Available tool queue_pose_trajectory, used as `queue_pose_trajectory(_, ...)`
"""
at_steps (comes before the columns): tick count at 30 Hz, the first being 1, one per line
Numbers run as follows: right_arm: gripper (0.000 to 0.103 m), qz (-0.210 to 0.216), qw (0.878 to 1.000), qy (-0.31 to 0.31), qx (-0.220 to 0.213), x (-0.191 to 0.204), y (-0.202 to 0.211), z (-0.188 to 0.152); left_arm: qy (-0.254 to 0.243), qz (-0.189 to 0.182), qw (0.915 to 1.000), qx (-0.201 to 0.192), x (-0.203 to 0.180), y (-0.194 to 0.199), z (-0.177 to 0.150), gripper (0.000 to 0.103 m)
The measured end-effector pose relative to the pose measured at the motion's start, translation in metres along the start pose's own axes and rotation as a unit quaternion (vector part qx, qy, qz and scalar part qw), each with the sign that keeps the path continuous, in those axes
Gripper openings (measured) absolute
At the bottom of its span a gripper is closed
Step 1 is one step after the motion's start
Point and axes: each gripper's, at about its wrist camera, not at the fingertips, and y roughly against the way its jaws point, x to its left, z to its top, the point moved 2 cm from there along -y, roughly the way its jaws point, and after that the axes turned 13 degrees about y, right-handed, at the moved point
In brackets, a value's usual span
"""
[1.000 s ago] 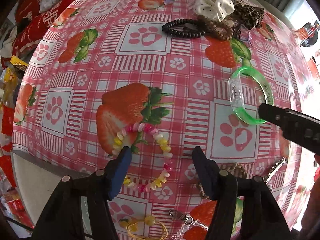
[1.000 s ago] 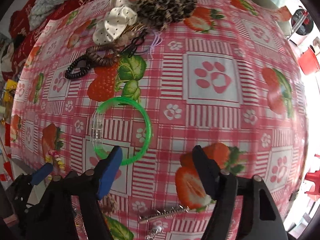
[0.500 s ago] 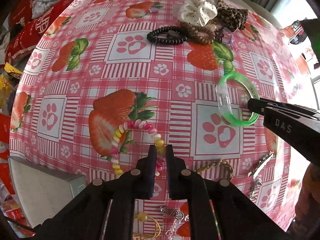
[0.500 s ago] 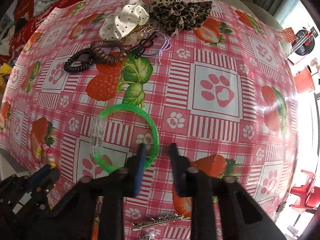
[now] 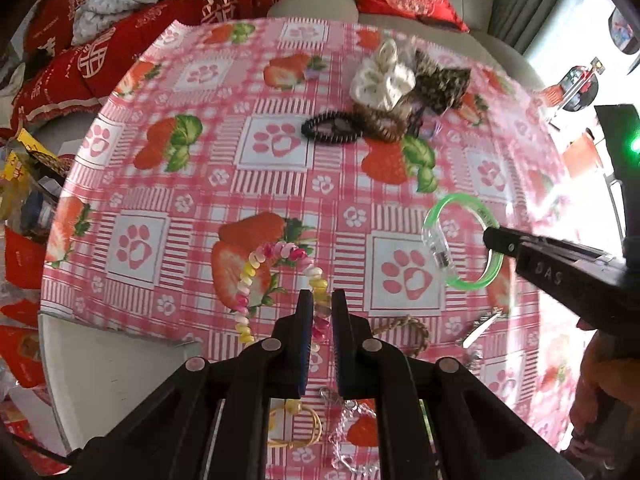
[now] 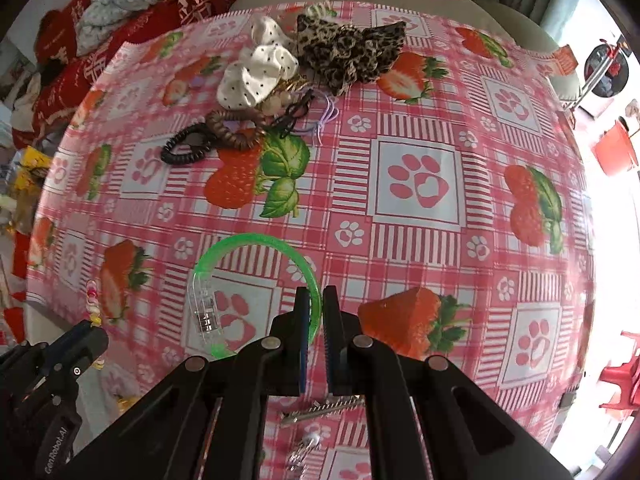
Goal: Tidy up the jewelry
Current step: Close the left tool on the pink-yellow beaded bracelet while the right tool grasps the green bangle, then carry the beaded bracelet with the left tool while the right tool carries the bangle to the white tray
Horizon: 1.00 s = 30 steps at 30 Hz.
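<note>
My left gripper [image 5: 320,300] is shut on a pastel coiled bead bracelet [image 5: 256,264] and holds it above the strawberry tablecloth [image 5: 200,184]. My right gripper [image 6: 316,298] is shut on the right rim of a green plastic bangle [image 6: 240,242] with a clear clasp, lifted off the cloth. The bangle also shows in the left wrist view [image 5: 456,208], pinched by the right gripper [image 5: 490,240]. The left gripper [image 6: 86,330] with the bead bracelet [image 6: 93,300] shows at the lower left of the right wrist view.
A pile at the far side holds a white dotted scrunchie [image 6: 256,72], a leopard scrunchie [image 6: 348,52], a black coil hair tie [image 6: 186,148] and a brown one [image 6: 232,128]. Near me lie a braided bracelet [image 5: 408,326], a metal hair clip [image 6: 324,406], a chain [image 5: 344,424] and a yellow bracelet [image 5: 296,424]. Red cushions [image 5: 120,40] lie beyond the table.
Both grippers went from open to shut, the left on the bead bracelet, the right on the green bangle. Both have since risen with their pieces.
</note>
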Motion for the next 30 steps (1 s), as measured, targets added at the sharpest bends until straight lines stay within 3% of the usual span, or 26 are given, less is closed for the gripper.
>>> queue_pose_trajectory(7,0.007,0.014,1.0,0.01,-0.01,0.018,0.033,-0.012,0.004,-0.021,0.9994,-0.029,0.019,0.049,-0.007,0.015)
queue_pose_trajectory(14,0.007,0.035,0.998,0.04,-0.017,0.061,0.057,-0.015,0.031,-0.02,0.9983,-0.045,0.06,0.083,-0.021,0.015)
queue_pose_trajectory(22,0.007,0.077,0.992,0.102,-0.008,0.15,0.06,-0.025,0.066,0.007,0.9966,-0.05,0.128,0.095,-0.051,0.015)
queue_pose_trajectory(30,0.007,0.124,0.978,0.167,0.014,0.249,0.04,-0.022,0.118,0.036,0.9917,-0.037,0.198,0.074,-0.081,0.015)
